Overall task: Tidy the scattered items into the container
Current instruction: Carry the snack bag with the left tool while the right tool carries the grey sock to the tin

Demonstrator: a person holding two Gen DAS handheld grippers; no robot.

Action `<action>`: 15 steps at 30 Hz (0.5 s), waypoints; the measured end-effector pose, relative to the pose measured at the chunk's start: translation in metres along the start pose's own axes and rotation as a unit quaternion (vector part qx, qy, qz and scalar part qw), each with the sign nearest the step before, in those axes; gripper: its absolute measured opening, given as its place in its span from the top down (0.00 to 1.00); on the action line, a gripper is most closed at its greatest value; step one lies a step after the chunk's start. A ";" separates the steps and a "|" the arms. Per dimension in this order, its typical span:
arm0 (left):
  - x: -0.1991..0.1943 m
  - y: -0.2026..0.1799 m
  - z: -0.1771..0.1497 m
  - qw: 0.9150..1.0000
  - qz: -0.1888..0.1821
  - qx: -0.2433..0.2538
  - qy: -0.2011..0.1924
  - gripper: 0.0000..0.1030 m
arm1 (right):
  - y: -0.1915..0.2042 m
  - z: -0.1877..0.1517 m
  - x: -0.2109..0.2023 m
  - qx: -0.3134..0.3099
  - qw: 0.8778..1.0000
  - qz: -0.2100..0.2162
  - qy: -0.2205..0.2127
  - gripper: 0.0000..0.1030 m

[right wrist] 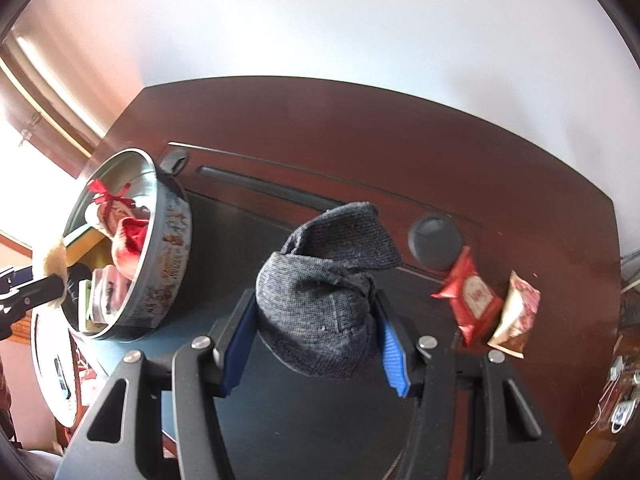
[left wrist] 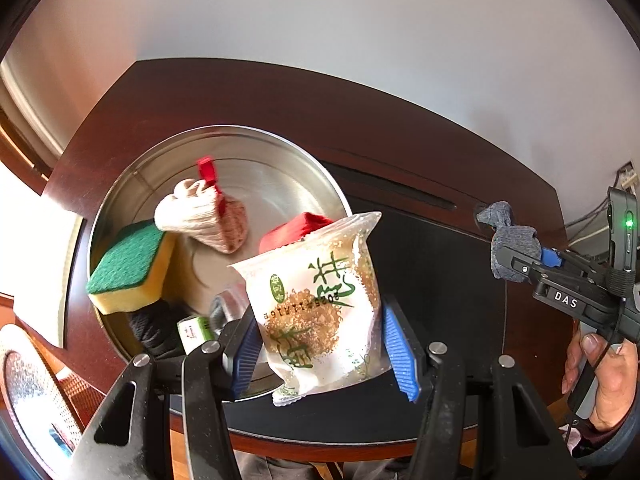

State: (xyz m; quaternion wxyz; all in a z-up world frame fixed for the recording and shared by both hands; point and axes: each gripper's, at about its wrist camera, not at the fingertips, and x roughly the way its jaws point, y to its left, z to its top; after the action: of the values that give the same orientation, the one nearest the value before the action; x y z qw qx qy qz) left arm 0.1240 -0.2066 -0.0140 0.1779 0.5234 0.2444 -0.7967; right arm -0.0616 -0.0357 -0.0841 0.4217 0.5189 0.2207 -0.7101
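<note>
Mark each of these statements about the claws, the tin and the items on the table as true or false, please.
1. The left claw holds a clear snack packet with green print. True.
2. The right claw is empty. False: it is shut on a grey sock.
3. A green and yellow sponge is in the round metal tin. True.
4. The tin holds nothing else. False: a cream cloth bundle and other items lie in it too.
5. Two snack packets remain on the table, a red packet and a cream packet. True.
6. The two packets lie left of the tin in the right wrist view. False: they lie far to its right.
</note>
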 end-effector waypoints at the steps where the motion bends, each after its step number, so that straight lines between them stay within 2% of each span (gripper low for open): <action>1: -0.001 0.005 -0.001 1.000 0.001 -0.005 -0.001 0.43 | 0.006 0.002 0.001 -0.005 1.000 0.002 0.000 0.45; 15: -0.007 0.061 -0.009 0.999 0.008 -0.051 -0.003 0.43 | 0.100 0.029 0.011 -0.081 0.996 0.025 -0.003 0.45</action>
State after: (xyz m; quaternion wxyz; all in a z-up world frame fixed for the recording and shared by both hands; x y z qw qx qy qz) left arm 0.1664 -0.2514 -0.0227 0.2114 0.5133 0.2797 -0.7833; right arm 0.0040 -0.1166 -0.0707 0.4809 0.4862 0.2632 -0.6805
